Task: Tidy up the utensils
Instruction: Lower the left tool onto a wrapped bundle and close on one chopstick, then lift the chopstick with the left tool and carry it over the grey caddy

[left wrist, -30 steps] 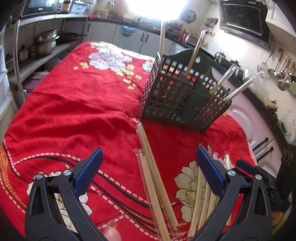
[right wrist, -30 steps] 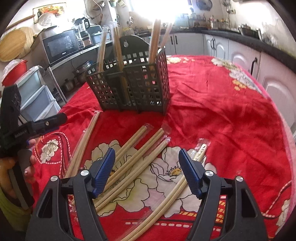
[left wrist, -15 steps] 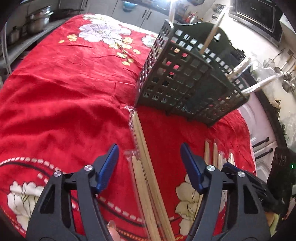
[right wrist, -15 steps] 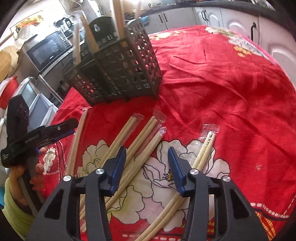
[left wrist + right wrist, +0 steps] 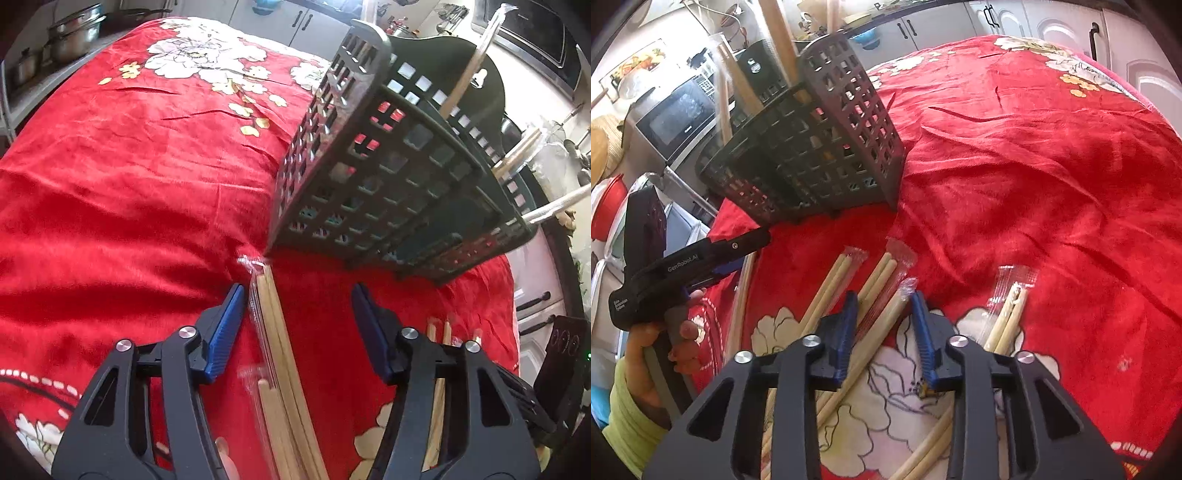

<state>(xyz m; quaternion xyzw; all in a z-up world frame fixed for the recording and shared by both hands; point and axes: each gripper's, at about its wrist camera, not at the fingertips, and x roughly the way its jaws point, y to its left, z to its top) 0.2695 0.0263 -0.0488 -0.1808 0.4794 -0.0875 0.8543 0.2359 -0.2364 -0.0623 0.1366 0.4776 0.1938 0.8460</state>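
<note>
A dark grid utensil caddy (image 5: 388,177) stands on the red floral cloth and holds several upright wrapped chopsticks; it also shows in the right wrist view (image 5: 812,147). My left gripper (image 5: 299,317) is open, low over a wrapped chopstick pair (image 5: 280,354) that lies between its fingers and points at the caddy's corner. My right gripper (image 5: 884,321) is open but narrowed, its fingers straddling a wrapped chopstick pair (image 5: 882,321) among several pairs on the cloth. The left gripper (image 5: 690,262) shows at the left of the right wrist view.
Another wrapped pair (image 5: 1008,317) lies right of my right gripper. More pairs (image 5: 439,354) lie right of my left gripper. The red cloth (image 5: 1052,184) stretches far and right. Kitchen cabinets and a microwave (image 5: 679,114) lie beyond the table.
Both grippers have moved forward and down toward the chopsticks and closer to the caddy. The right gripper's fingers have narrowed around one pair. The left gripper's gap has also narrowed.
</note>
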